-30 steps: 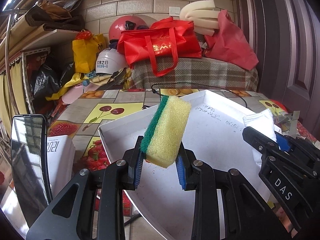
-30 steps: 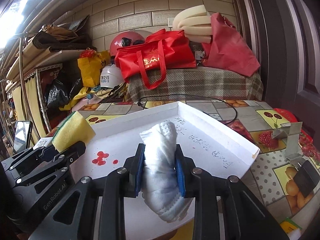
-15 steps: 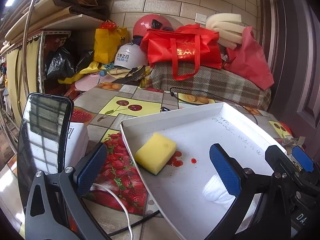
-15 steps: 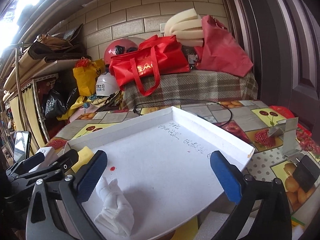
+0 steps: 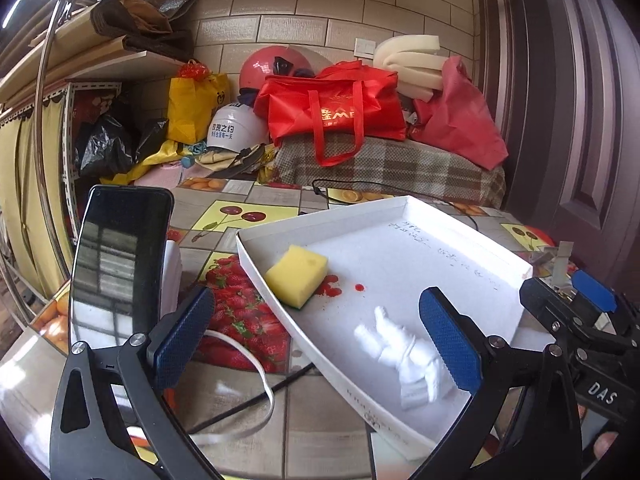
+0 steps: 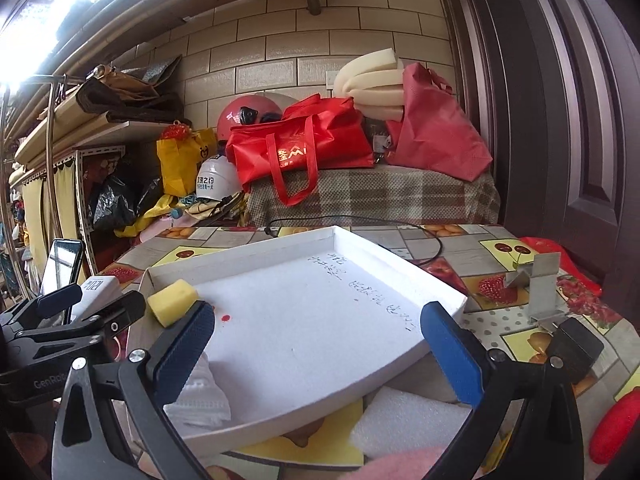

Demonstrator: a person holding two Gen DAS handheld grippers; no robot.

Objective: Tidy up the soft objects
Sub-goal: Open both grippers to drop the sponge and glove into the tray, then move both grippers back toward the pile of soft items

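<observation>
A yellow sponge (image 5: 297, 274) with a green underside lies in the left corner of the white tray (image 5: 452, 216). A crumpled white cloth (image 5: 404, 354) lies in the tray's near part. My left gripper (image 5: 316, 340) is open, pulled back over the tray's near left edge, with nothing between its blue pads. My right gripper (image 6: 316, 344) is open too, back from the tray (image 6: 400, 264); the white cloth (image 6: 200, 392) shows behind its left finger and the sponge (image 6: 172, 304) beyond it. The right gripper (image 5: 568, 304) also appears at the right of the left wrist view.
A phone (image 5: 116, 264) stands upright at the left beside a white box (image 6: 96, 288). A white cable (image 5: 260, 392) and black cord lie on the fruit-print tablecloth. White foam block (image 6: 404, 420), metal bracket (image 6: 536, 288), red bags (image 5: 336, 108) and helmets crowd the back.
Both grippers opened and let go: the sponge and the white cloth now lie in the tray. Both grippers drew back toward the near edge.
</observation>
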